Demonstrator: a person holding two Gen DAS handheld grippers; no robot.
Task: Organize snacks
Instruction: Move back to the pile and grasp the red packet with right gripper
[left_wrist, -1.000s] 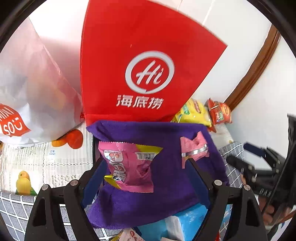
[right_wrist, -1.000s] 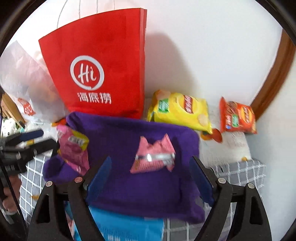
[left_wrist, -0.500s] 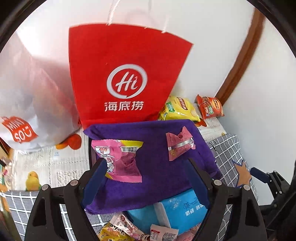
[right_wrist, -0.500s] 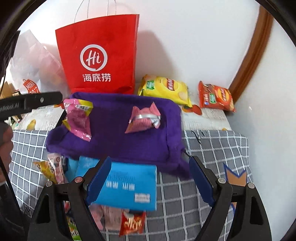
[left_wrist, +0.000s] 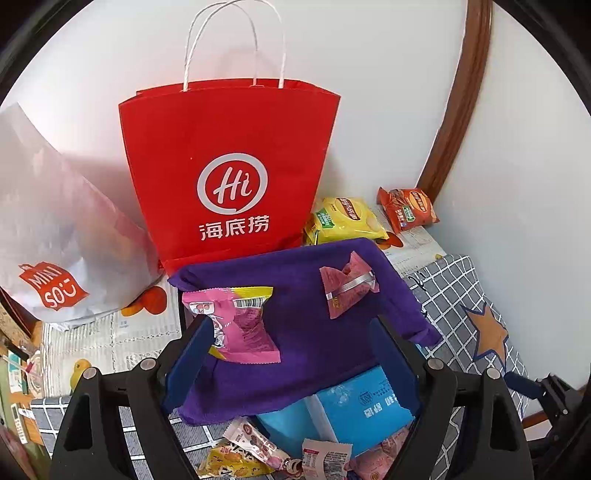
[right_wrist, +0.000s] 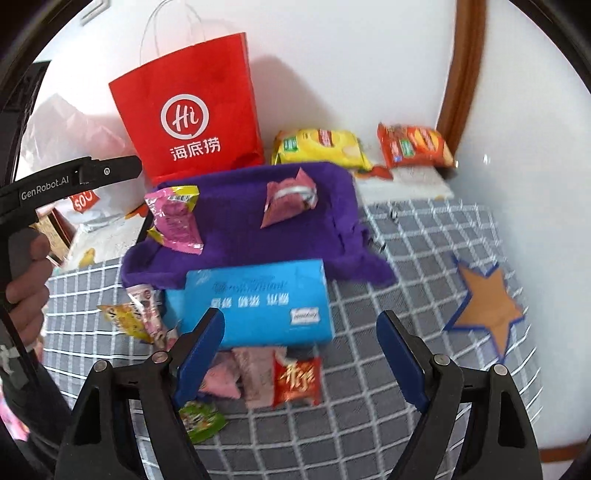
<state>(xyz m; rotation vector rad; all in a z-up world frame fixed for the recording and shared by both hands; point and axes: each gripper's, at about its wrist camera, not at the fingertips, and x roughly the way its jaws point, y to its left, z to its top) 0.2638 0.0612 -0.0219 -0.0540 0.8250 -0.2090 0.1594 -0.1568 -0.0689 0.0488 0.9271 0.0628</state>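
Both hand-held grippers have backed away from the purple cloth (right_wrist: 240, 236), the right one's (right_wrist: 301, 339) empty jaws closing.

1. A red paper bag (left_wrist: 229, 162) is showing a white circled "Hi" logo with the characters "海底捞" beneath it.
2. A white plastic bag (left_wrist: 55, 229) is carrying a red tag reading "MINI SO"; the right wrist view is catching only its "SO" part.
3. A black gripper body (right_wrist: 70, 177), held in a hand at the left of the right wrist view, is bearing "GenRobot.AI" in white.
4. A blue box (right_wrist: 258, 302) is showing white characters, too blurred to read.
5. The yellow chip bag (left_wrist: 343, 218) and orange chip bag (left_wrist: 408, 208) are showing oval brand marks, too small to read.
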